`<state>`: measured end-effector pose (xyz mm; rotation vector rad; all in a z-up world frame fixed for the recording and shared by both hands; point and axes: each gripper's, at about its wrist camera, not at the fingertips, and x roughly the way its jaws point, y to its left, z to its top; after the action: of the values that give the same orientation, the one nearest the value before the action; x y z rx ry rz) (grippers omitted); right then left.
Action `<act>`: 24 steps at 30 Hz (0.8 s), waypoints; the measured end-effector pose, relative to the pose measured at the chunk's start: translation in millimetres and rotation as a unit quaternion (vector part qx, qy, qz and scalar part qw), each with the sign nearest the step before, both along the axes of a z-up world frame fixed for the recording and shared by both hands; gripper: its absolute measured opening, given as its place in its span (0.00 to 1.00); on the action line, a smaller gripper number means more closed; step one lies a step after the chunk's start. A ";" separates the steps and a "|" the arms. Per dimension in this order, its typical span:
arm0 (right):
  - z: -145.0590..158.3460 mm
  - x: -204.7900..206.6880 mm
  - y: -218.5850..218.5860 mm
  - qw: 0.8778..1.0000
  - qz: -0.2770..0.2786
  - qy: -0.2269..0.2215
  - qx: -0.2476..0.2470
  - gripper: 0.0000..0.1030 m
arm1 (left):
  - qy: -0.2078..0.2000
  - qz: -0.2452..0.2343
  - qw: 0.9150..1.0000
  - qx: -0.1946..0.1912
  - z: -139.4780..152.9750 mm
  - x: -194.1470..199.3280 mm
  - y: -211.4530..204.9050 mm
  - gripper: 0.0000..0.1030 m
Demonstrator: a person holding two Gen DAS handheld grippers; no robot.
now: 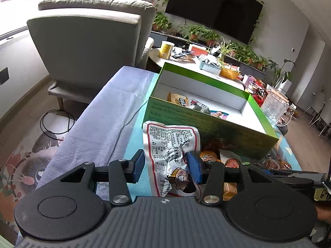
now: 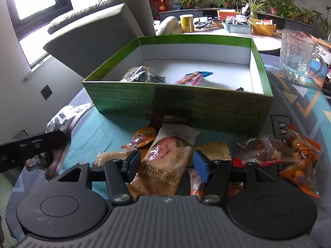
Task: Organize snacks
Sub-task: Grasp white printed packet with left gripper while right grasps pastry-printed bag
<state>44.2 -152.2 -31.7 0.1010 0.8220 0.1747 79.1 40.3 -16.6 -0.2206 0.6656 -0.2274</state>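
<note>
An open green box [image 1: 209, 122] with white inside walls stands on the table and holds a few snack packets; it also shows in the right wrist view [image 2: 186, 105]. My left gripper [image 1: 166, 166] is open around a white and red printed snack packet [image 1: 171, 142] in front of the box; the pads stand a little apart from it. My right gripper [image 2: 165, 165] is open around a tan packet with a pink picture [image 2: 167, 157]. Loose snacks [image 2: 289, 153] lie in front of the box. The left gripper's body [image 2: 31, 144] shows at the left of the right wrist view.
The table has a teal patterned cover [image 1: 136, 132] and a lilac cloth [image 1: 99, 119] on its left. A clear glass mug [image 2: 298, 55] stands right of the box. A grey armchair [image 1: 86, 41] stands behind, and a round table with a yellow can [image 1: 165, 49] and baskets.
</note>
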 end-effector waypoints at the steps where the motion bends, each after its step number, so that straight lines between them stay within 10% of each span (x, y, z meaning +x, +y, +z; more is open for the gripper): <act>1: -0.5 0.0 0.4 1.000 -0.001 0.002 0.000 0.56 | -0.001 0.000 1.000 -0.001 -0.2 0.2 0.2 0.42; 24: 14.3 -17.0 11.9 0.999 0.013 -0.036 -0.021 0.47 | -0.023 0.000 1.000 -0.015 10.9 -5.5 6.6 0.42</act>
<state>27.2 -140.3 -17.3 0.0446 0.7557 0.1849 73.6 46.9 -5.6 -0.2440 0.6162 -0.2414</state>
